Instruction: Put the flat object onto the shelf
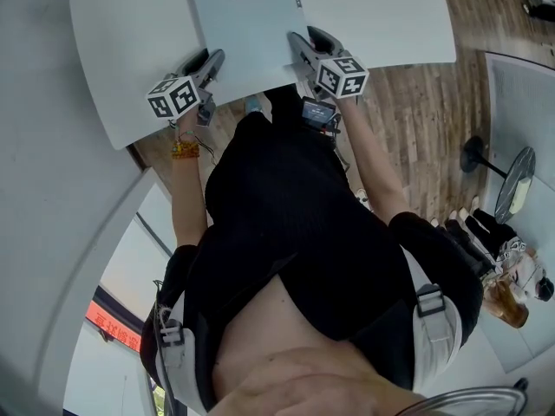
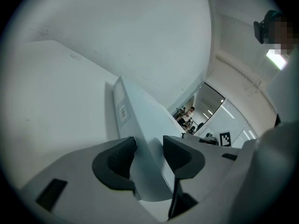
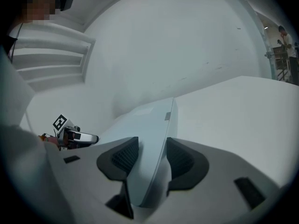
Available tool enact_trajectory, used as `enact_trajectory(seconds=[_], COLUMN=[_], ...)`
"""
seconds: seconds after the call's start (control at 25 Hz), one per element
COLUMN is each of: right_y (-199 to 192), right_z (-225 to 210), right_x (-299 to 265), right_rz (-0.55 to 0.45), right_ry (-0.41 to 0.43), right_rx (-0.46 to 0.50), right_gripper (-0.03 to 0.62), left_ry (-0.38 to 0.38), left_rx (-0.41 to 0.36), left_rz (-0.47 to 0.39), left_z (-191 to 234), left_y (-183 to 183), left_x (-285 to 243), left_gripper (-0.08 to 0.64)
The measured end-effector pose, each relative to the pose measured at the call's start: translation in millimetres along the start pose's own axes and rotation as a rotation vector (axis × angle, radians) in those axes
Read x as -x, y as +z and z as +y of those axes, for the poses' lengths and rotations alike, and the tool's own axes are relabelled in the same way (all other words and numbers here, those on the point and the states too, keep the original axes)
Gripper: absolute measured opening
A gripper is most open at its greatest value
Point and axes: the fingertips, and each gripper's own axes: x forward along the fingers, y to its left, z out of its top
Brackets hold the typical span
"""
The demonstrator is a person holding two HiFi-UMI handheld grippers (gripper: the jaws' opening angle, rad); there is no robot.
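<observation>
The flat object is a thin pale grey-blue panel with a small label, lying on the white shelf board. Its near edge overhangs the board's front. My left gripper is shut on the panel's near left corner, and my right gripper is shut on its near right corner. In the left gripper view the panel runs edge-on between the dark pads of the left gripper. In the right gripper view the panel sits the same way in the right gripper, and the shelf board stretches beyond.
A pale wall rises at the left, close to the shelf. Wood floor lies below, with a black-based stand and shoes at the right. My left gripper shows in the right gripper view. People stand far off.
</observation>
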Motion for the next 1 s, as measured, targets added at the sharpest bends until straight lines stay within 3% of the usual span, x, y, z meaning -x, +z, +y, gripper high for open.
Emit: enact_trajectory(seconds=[0.2,0.4,0.56,0.68,1.0], right_y=[-1.4,22.4,56.5,81.8,131.9], right_z=[2.1,-2.5,11.3,36.3,106.0], right_x=[-0.5,18.7,34.4,41.3,53.5], right_rz=[-0.012,-0.082,-0.176,-0.248,-0.439], right_ry=[0.014,-0.031,-0.044,-0.033,-0.048], right_rx=[-0.016,0.095,0.177,0.248,0.37], right_gripper=[0.201,0.202,0.192,0.179,0.159], left_ry=[0.037,0.223,0.317,0.349,0.368], left_rx=[-0.073,-0.263,-0.427,-0.514,-0.632], left_rz=[-0.073,-0.166,-0.266,-0.358,-0.53], left_z=[1.7,0.7,-25.0,-50.8,-107.8], left_y=[5.5,24.9,52.9,76.4,110.6], left_x=[9.0,30.2,38.5,36.9,42.5], left_gripper=[0.204,0.204,0.204,0.204,0.169])
